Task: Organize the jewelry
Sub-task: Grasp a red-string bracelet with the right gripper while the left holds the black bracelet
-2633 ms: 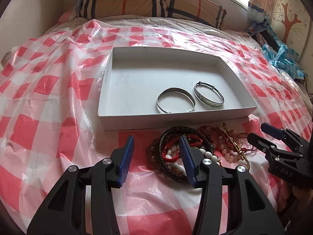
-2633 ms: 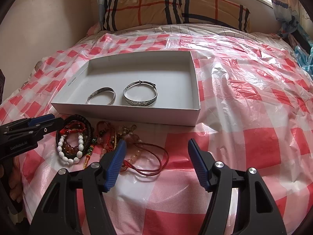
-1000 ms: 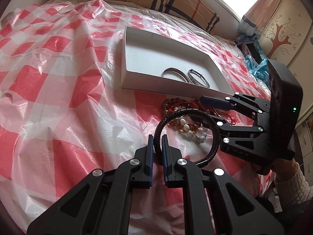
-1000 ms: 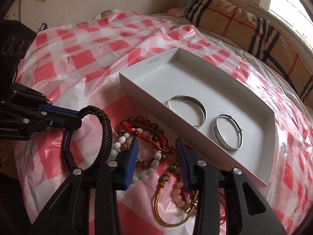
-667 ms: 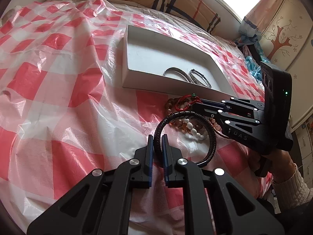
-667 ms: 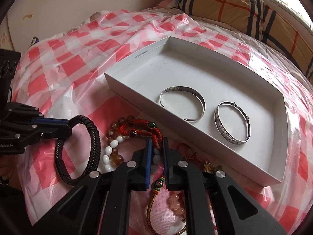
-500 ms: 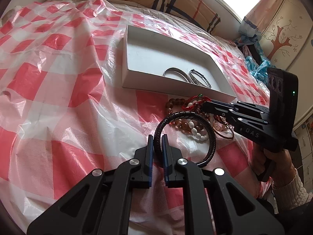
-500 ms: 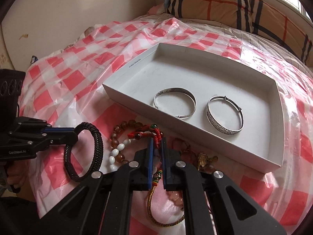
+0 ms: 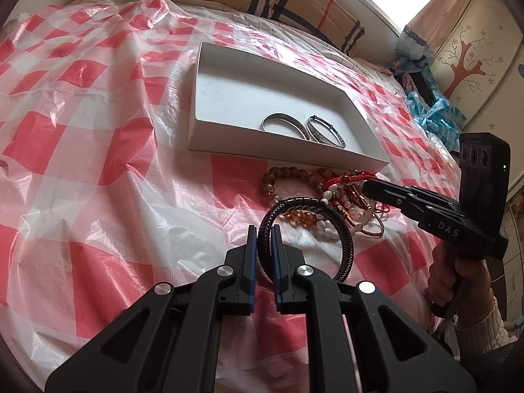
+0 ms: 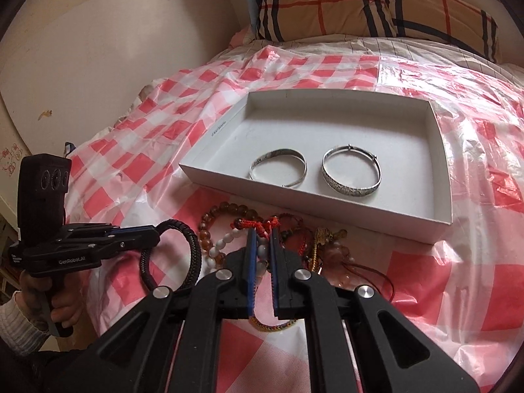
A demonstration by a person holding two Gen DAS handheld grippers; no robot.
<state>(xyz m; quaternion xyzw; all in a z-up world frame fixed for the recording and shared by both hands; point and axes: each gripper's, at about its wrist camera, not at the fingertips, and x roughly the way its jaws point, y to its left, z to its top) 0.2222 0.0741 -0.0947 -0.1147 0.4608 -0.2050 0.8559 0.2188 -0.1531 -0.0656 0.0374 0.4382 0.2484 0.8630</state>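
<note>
My left gripper (image 9: 262,229) is shut on a black braided bracelet (image 9: 344,229), held just above the bedcover; from the right wrist view that bracelet (image 10: 196,255) hangs at the left gripper's tip (image 10: 154,231). My right gripper (image 10: 262,231) is shut on a red cord bracelet (image 10: 258,222), lifted from the jewelry pile (image 10: 314,249). From the left wrist view the red bracelet (image 9: 347,177) hangs at the right gripper's tip (image 9: 368,185). A white tray (image 10: 440,150) behind the pile holds two silver bangles (image 10: 278,167) (image 10: 352,170).
A red and white checked plastic sheet (image 9: 82,131) covers the bed. A plaid pillow (image 10: 360,6) lies at the head, by the wall. Blue cloth (image 9: 432,111) lies at the bed's right side. A person's hand (image 9: 458,281) holds the right gripper's handle.
My right gripper closed on the red cord bracelet, lifted it off the pile and rolled more upright. The left gripper kept still, holding the black bracelet.
</note>
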